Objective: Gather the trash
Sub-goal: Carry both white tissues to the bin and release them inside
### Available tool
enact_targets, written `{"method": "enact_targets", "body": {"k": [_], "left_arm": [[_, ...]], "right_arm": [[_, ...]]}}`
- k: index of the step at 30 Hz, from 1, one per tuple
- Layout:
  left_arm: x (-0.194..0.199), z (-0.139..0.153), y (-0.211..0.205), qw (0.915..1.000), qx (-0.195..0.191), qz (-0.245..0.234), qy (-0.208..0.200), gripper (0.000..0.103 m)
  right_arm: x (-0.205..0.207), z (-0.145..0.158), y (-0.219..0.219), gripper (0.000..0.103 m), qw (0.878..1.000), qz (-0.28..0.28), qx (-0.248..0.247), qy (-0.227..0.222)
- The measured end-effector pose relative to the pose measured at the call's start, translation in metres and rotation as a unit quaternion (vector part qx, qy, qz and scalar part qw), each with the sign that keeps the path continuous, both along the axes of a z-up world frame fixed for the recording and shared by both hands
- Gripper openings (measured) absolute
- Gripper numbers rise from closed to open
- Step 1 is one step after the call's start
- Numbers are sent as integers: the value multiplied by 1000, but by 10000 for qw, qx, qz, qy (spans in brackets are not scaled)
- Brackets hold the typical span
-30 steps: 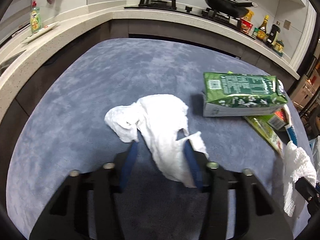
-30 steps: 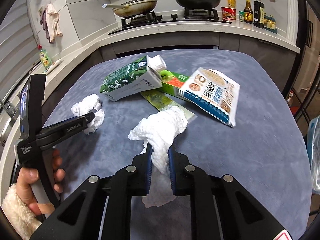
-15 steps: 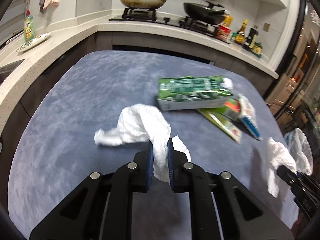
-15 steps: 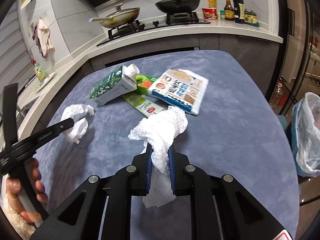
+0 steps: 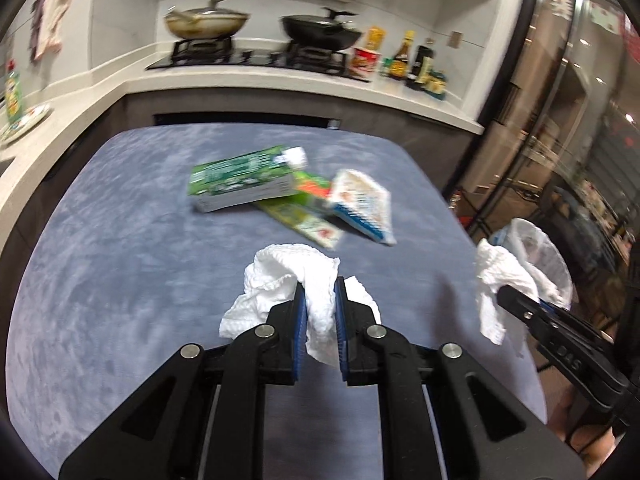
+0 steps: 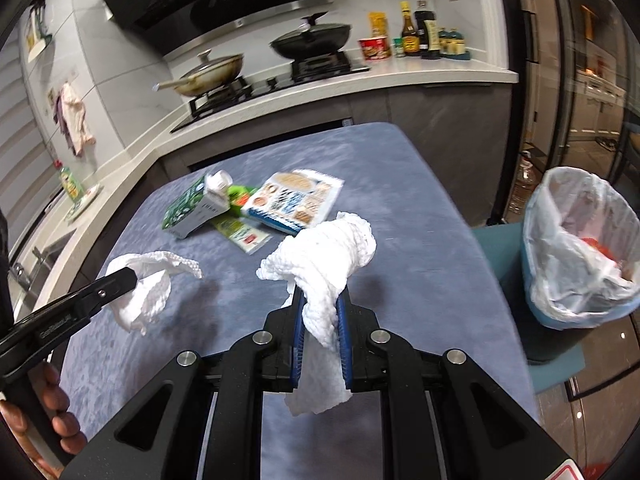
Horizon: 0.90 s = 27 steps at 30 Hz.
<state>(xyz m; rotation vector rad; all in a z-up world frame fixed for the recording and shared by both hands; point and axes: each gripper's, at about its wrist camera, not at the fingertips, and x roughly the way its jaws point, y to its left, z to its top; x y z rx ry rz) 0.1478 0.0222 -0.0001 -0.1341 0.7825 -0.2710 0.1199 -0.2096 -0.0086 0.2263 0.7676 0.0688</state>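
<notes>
A blue-grey table [image 6: 420,208] spreads out ahead of the claw, with a dark-fronted kitchen counter [image 6: 440,74] beyond its far edge. On that counter, far ahead, a gas hob [image 6: 272,84] carries a pale wok [image 6: 212,72] and a black lidded pan [image 6: 312,38], under white wall tiles [image 6: 120,80]. Off to the right stands dark glass [image 6: 592,60] with warm lights.

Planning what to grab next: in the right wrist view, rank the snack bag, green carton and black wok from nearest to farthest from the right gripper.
From the right gripper, shut on a paper towel:
1. Snack bag, just ahead on the table, slightly left.
2. Green carton, farther left on the table.
3. Black wok, on the stove at the back counter.
</notes>
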Motion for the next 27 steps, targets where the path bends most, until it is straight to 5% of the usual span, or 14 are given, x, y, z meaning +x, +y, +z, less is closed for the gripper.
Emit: {"method": "enact_targets", "body": {"k": [14,27], "left_arm": [[-6,36,-125,9913,-140,-1286,-240,12],[24,42,-276,9678,-538,-2448,-221,12]], "right_arm": [[-42,11,-117,14,9934,-1120,47,-246],[-49,18,-241,14,9753,-2171,-137,-370]]}}
